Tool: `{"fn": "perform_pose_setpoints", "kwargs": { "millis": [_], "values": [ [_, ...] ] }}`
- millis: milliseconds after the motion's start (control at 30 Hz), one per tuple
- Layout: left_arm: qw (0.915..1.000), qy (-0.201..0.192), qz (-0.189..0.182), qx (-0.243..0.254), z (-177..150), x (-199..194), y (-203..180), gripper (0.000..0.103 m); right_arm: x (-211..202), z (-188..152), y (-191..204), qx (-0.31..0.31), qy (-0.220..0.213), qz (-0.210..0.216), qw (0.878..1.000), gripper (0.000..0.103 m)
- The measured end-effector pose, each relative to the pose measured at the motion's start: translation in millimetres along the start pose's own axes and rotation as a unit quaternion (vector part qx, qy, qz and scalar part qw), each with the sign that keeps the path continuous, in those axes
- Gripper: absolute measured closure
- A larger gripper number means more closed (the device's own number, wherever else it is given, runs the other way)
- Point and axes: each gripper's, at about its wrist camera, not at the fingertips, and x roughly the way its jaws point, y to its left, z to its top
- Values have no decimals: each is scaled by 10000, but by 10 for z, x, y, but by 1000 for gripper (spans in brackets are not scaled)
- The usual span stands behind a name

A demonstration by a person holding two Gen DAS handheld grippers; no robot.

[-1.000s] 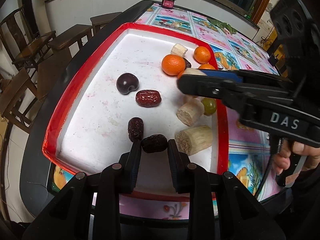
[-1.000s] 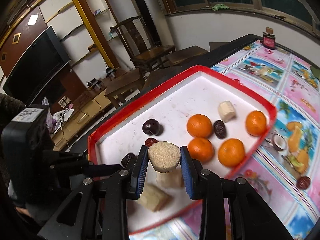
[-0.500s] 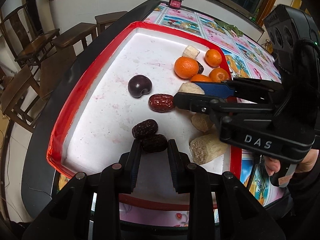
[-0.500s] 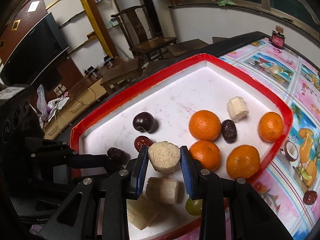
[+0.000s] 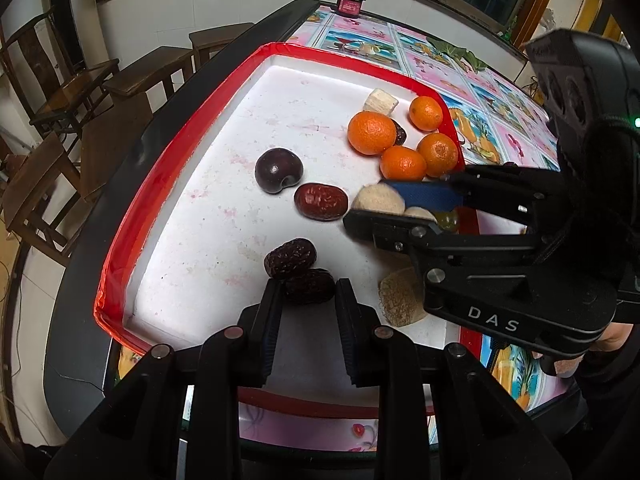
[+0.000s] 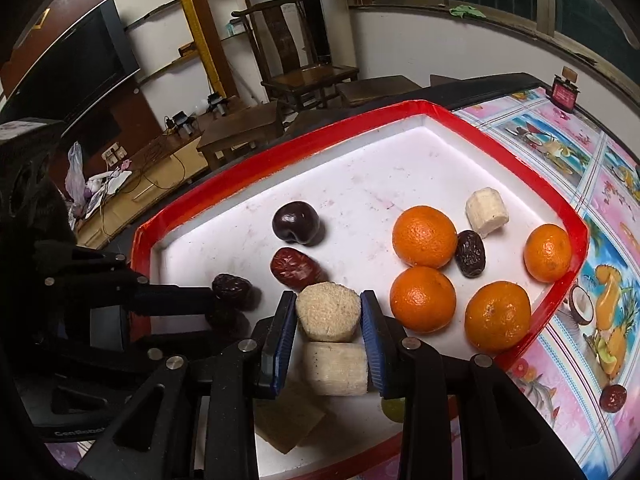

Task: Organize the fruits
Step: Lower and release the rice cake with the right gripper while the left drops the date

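Note:
A red-rimmed white tray [image 5: 192, 128] holds the fruit. My left gripper [image 5: 308, 296] is shut on a dark dried date [image 5: 310, 286], low over the tray's near edge, touching a second dark date [image 5: 290, 258]. My right gripper [image 6: 328, 312] is shut on a pale sugarcane piece [image 6: 328, 310], held above another cane piece [image 6: 334, 368]; it also shows in the left wrist view [image 5: 378, 200]. A red date [image 5: 320, 201] and a dark plum [image 5: 278, 170] lie mid-tray. Several oranges [image 6: 424, 236] cluster at the tray's right, with a dark date [image 6: 470, 253] and a cane piece [image 6: 486, 211] among them.
A third cane piece [image 5: 400, 300] lies at the tray's near right. A green grape [image 6: 394, 408] sits under my right gripper. A loose date [image 6: 612, 398] lies on the patterned tablecloth [image 6: 608, 280]. Wooden chairs [image 5: 60, 92] stand left of the table.
My left gripper has carried its date up against the second dark date. My right gripper has moved forward and lower over the tray with the cane piece still in it.

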Motion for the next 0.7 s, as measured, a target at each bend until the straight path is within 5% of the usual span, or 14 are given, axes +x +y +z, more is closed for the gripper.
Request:
{"fn": "perform_pose_setpoints", "kwargs": {
  "millis": [700],
  "values": [
    [10000, 29, 35, -39, -35, -24, -66, 78, -496, -101, 17, 163, -369, 287, 9988, 58]
  ]
}}
